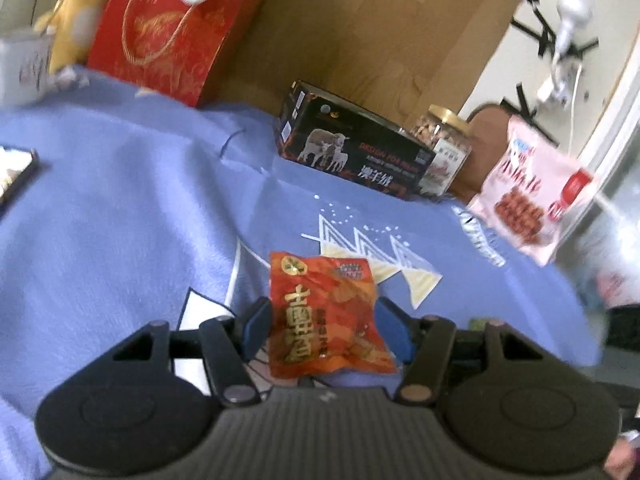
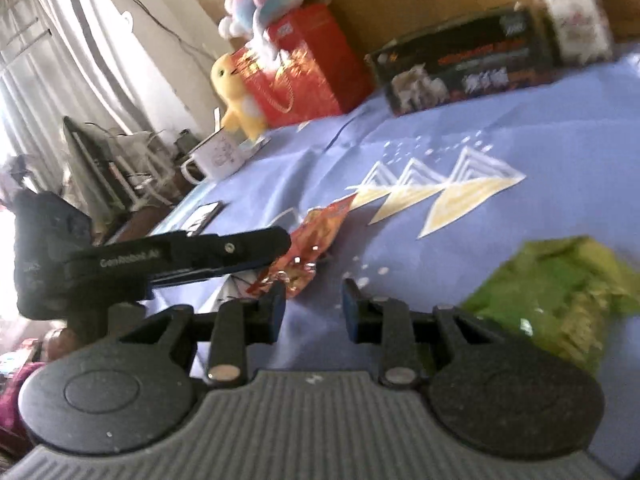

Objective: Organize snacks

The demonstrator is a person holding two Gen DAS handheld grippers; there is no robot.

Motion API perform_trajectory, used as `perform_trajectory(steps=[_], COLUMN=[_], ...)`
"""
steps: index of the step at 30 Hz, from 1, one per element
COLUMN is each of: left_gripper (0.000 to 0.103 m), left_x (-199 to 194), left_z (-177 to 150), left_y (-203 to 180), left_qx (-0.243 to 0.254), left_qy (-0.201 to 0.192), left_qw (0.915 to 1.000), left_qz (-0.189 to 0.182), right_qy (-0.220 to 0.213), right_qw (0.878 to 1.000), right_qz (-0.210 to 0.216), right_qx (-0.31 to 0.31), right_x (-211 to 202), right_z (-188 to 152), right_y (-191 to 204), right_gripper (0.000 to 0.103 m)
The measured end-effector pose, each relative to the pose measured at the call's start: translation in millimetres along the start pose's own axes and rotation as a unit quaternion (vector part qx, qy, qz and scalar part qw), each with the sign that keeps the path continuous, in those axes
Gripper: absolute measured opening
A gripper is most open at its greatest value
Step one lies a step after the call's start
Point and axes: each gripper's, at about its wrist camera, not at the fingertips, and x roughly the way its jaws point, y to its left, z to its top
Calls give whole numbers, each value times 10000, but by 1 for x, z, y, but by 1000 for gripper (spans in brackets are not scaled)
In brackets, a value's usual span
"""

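The orange packet (image 1: 326, 314) is a small, crinkled foil pouch, orange-red with large gold characters down its front and a round yellow mark in one top corner. It sits between the left gripper's (image 1: 324, 330) blue pads (image 1: 256, 330), which bracket its lower half; whether they press it or only flank it I cannot tell. From the right wrist view it shows edge-on (image 2: 308, 248), lifted off the cloth at the left gripper's tip.

The right gripper (image 2: 314, 308) holds nothing, its fingers parted a little over bare cloth. A green packet (image 2: 560, 300) lies just to its right, blurred. A pink bag (image 1: 532, 196) sits at the far right edge.

The surface is a blue cloth (image 1: 140, 208) printed with white and yellow triangles. At its back stand a black box (image 1: 352, 152), a jar (image 1: 444, 148) with a gold lid, a red gift bag (image 1: 168, 36) and a yellow plush (image 2: 236, 92). A white mug (image 2: 212, 156) stands near curtains.
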Motion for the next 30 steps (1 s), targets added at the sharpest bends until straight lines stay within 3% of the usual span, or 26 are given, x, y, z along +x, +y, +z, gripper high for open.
perform_trajectory(steps=[4,7,17,21,30], left_gripper=[58,58,61,65,78], left_x=[-2,-2,-1,0,6], left_z=[-6,-9,-18,-19,-24], left_y=[-14,-18,-28,-30,-39], left_qx=[286,358,590,660,1031], left_qy=[-12,-38,-180,-192,-220], left_qw=[9990,9983,9958,9953,9918], left_qz=[343,461,680,685,721], right_qy=[-436,-542,-637,-665,-757], right_qw=[9967,9947,9938,9939,9929], right_qz=[-635,-865,-911,-882,-904], right_qx=[-255,-111,15,43,152], right_x=[-12,-18,-17,-18,-22], right_z=[-6,-9,-9,-11,-12], right_y=[9,1,-8,-8,-9], right_gripper=[35,35,37,42,42])
